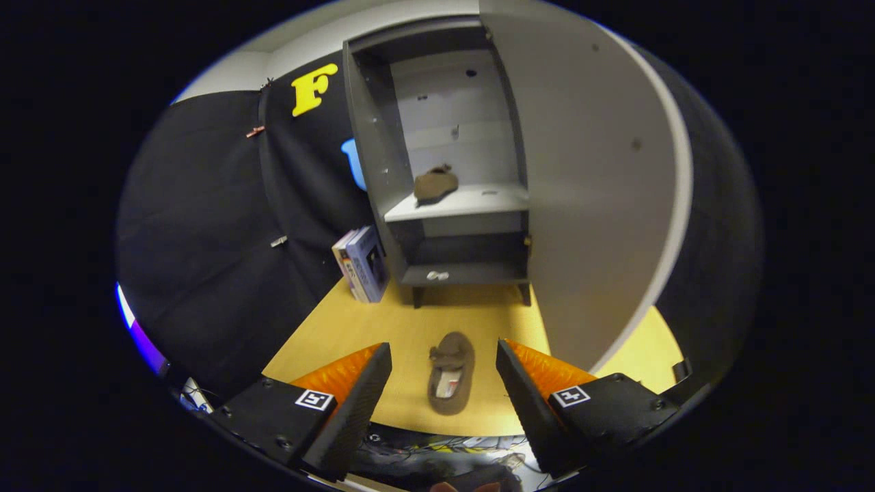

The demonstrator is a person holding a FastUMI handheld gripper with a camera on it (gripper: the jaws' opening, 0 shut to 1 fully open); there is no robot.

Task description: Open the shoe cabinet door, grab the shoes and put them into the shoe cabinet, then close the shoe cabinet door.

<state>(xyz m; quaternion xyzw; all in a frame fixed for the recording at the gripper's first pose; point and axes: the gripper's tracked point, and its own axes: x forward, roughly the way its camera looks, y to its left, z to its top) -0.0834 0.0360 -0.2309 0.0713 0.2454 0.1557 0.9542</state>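
The grey shoe cabinet (pixel 369 157) stands at the far end of the yellow table (pixel 328 335), its door (pixel 588 191) swung wide open to the right. One brown shoe (pixel 435 184) rests on the left part of the cabinet's middle shelf (pixel 485 200). A second brown shoe (pixel 452 373) lies on the table with its opening upward, lengthwise between my two fingers. My gripper (pixel 444 355) is open, its fingers standing well apart on either side of that shoe without touching it.
A few books (pixel 362 263) lean against the cabinet's left side. A small white object (pixel 437 275) lies on the bottom shelf. The open door reaches over the table close to my right finger (pixel 523 383). Cables lie below the table's near edge.
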